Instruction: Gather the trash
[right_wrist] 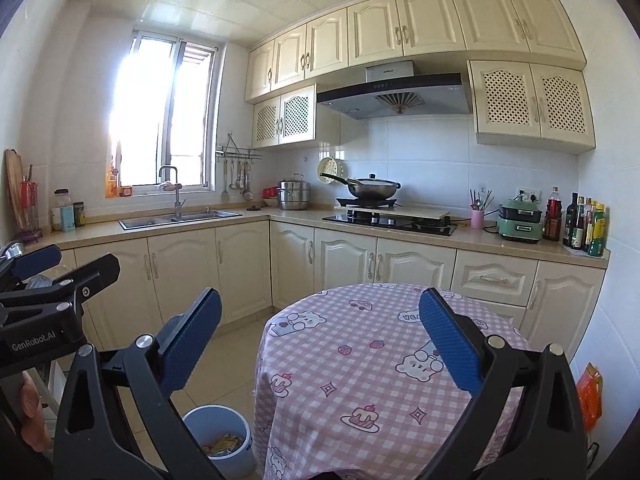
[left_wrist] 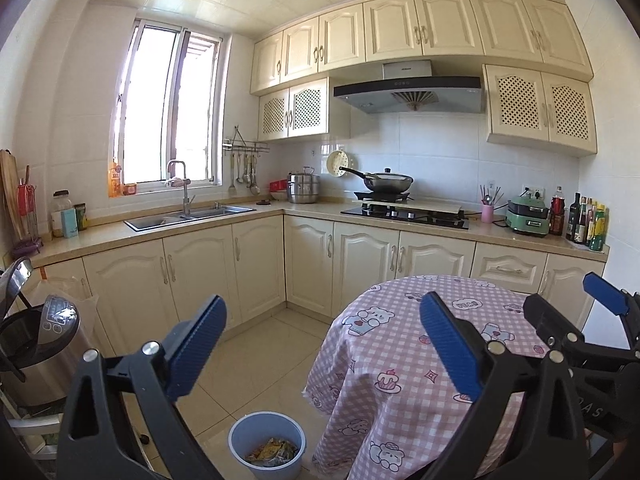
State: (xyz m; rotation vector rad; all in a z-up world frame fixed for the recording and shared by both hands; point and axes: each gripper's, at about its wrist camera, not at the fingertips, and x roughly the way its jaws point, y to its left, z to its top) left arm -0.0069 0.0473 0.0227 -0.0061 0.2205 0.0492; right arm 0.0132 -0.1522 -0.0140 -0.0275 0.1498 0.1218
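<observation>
Trash: wrappers lying in blue bin (left_wrist: 267, 450) on floor beside table's (left_wrist: 400, 360) left edge, collected; left hand-held gripper (left_wrist: 320, 344) and right hand-held gripper (right_wrist: 320, 340) both wide, empty, table bare.

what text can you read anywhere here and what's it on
"GenRobot.AI": on the left claw body, right wrist view.
"DAS": partial letters on the right claw body, left wrist view.
Range hood logo: too small to read.
Bottles labels, tablecloth print: too blurred to read.
</observation>
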